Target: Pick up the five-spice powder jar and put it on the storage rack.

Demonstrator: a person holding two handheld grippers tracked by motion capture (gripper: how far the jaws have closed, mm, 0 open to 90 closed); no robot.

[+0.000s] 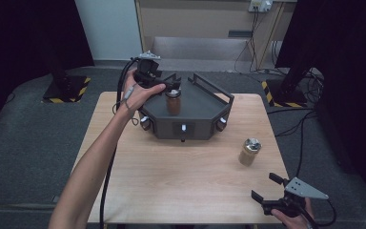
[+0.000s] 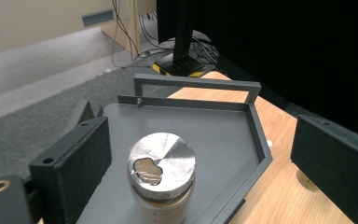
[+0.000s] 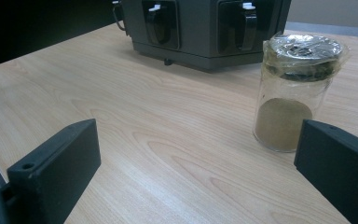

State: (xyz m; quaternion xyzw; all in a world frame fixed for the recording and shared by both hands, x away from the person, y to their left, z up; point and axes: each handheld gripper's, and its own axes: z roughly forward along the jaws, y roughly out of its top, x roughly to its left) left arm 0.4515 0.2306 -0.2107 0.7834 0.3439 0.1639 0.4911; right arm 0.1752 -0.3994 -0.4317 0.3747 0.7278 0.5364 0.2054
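Reaching across a pale wooden worktop (image 1: 171, 181), a person's left hand (image 1: 138, 93) holds the left tongs (image 1: 164, 82) at the far left corner of a dark grey tray-topped box (image 1: 195, 107), jaws spread wide on either side of a glass jar (image 1: 173, 102) that stands on the tray. From above, that jar is a small brown shape with a metal-coloured top; the left gripper view brings it close, showing a shiny foil-covered lid (image 2: 162, 163) with a torn, dented patch near its front edge, the jar (image 2: 161, 205) clear of both jaws, and the tray's raised rim (image 2: 256, 135) with a handle-like bar (image 2: 198, 84) at the far end.

The right tongs (image 1: 269, 188) sit low at the near right corner of the worktop, also wide open and holding nothing. A second jar (image 1: 249, 151) stands on the bare wood between them and the box (well apart from the first). The right gripper view shows what the high view cannot: this jar (image 3: 293, 93) is clear glass, about a third full of brown powder, its mouth wrapped in crinkled film, and the box's side (image 3: 205, 28) carries dark latches with white tips. No label or writing can be read anywhere.
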